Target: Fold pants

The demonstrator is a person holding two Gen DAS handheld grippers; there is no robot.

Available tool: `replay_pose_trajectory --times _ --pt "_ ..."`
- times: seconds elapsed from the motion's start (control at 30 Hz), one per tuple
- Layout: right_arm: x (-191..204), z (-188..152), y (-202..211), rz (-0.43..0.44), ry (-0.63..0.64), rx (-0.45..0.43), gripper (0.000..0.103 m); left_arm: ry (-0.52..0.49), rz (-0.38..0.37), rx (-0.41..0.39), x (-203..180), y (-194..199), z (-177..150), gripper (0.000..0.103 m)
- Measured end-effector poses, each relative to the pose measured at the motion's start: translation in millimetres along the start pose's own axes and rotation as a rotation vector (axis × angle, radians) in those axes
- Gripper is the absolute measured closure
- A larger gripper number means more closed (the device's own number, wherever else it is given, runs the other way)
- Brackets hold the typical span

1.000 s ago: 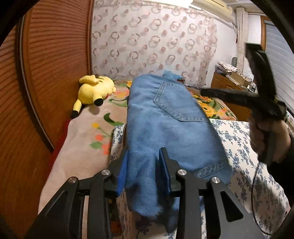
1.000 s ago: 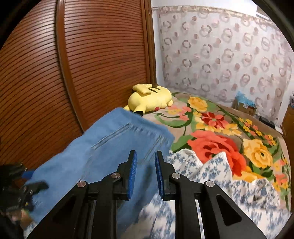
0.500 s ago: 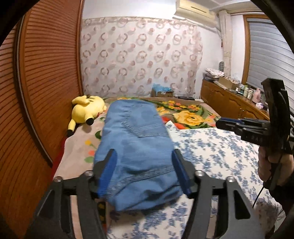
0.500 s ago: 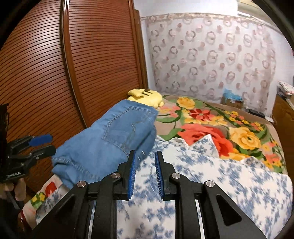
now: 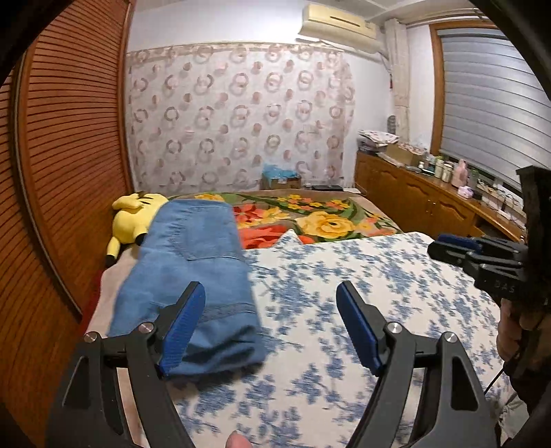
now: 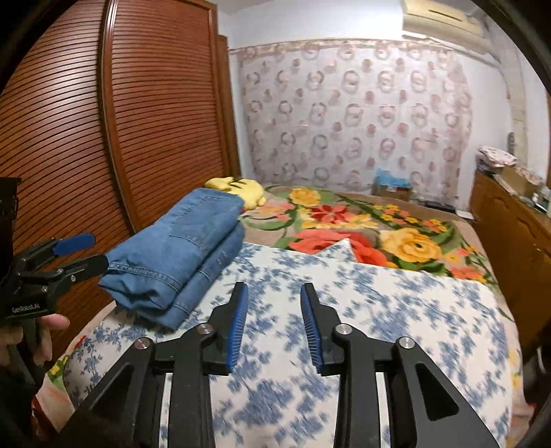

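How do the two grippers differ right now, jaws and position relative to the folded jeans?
The left gripper stands wide open beside the folded jeans; the right gripper shows a narrower gap, farther off over the blue-flowered sheet. Both have just been opening, and both are empty, touching nothing.

**What surrounds you in the bedroom**

You face a bed spread with a blue-flowered white sheet (image 5: 361, 275) over a blanket (image 6: 406, 237) of big red and yellow blooms. A yellow plush toy (image 5: 132, 220) lies at the blanket's left edge, beside the slatted wooden wardrobe (image 6: 155, 113). A ring-patterned curtain (image 5: 237, 120) hangs behind the bed, an air conditioner (image 5: 339, 24) above it. On your right, a cluttered wooden cabinet (image 5: 416, 196) runs under the window blind (image 5: 492, 103).
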State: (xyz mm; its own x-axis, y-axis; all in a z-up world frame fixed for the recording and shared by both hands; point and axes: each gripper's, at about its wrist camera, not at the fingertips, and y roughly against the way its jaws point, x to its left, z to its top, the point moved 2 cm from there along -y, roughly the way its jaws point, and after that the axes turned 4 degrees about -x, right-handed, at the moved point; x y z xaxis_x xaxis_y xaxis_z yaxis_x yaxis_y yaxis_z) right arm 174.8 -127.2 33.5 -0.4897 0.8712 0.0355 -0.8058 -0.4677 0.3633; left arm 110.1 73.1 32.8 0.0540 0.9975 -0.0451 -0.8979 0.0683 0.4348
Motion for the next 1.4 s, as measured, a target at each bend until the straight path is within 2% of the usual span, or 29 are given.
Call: replay_pose_trajectory --times 0.2,0.33,0.53,0.83,1.4 --pt "-2 -2 65 -0.084 -0.025 -0.066 0.048 0.009 -0.014 -0.025 -28 20 2 0.024" --pt "0 -1 98 -0.118 -0.038 -0.092 0.039 -0.005 0.021 -0.039 -45 31 8 0.024" --pt "3 -6 140 -0.183 -0.057 -0.134 0.032 0.011 -0.012 -0.075 -61 48 17 0.024" --pt "24 -15 143 -0.205 -0.076 -0.141 0.032 -0.004 0.003 -0.085 -67 53 21 0.024" --pt "11 -10 143 -0.214 -0.074 -0.147 0.032 -0.011 0.006 -0.076 -72 53 21 0.024"
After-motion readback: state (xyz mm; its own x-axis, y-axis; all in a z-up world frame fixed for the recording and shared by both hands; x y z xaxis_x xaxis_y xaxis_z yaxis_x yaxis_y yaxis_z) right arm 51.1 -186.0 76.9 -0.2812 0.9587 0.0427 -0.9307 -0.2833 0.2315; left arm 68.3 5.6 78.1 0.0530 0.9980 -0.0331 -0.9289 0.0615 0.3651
